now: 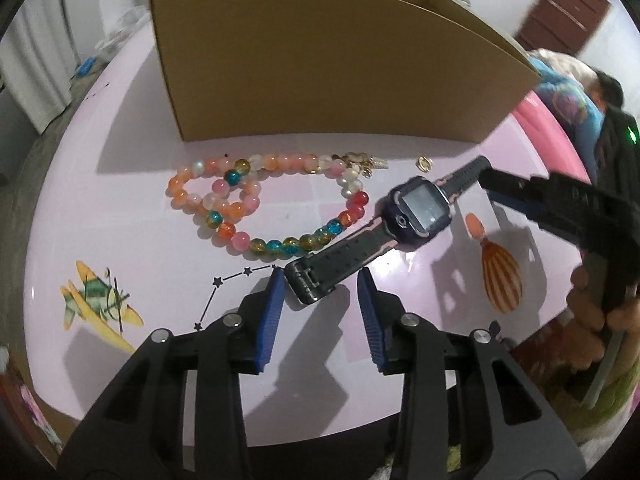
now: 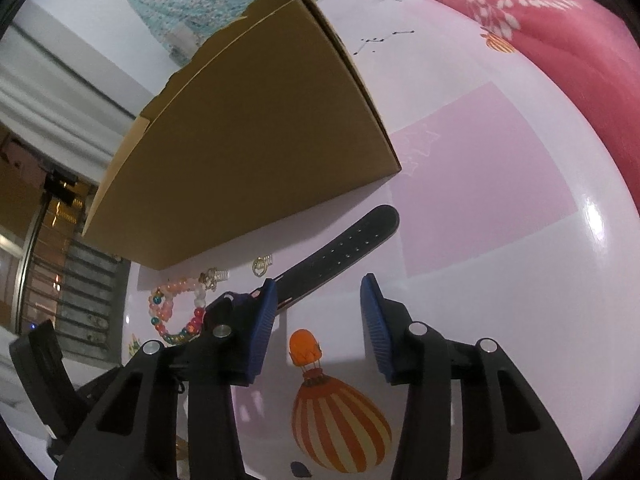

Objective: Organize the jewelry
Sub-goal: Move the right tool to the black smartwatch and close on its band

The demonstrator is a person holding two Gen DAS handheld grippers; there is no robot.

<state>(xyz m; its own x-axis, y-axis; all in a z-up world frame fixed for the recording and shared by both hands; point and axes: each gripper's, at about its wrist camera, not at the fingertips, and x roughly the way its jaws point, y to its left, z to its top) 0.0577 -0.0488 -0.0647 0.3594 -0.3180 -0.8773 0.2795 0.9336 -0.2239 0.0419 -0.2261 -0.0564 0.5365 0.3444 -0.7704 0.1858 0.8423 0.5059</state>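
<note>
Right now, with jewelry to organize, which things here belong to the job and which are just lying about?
Job: multicoloured glass bead strand; dark strapped smartwatch; small gold ring; brown cardboard box.
Lying about: pink floral blanket; grey curtain.

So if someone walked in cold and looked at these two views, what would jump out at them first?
Probably the big cardboard box standing at the back of the pink table. Next, the colourful bead bracelet coiled just in front of it. Then the dark smartwatch lying flat to the bracelet's right, its buckle end between the blue pads of the left tool, which do not yet press it.
</note>
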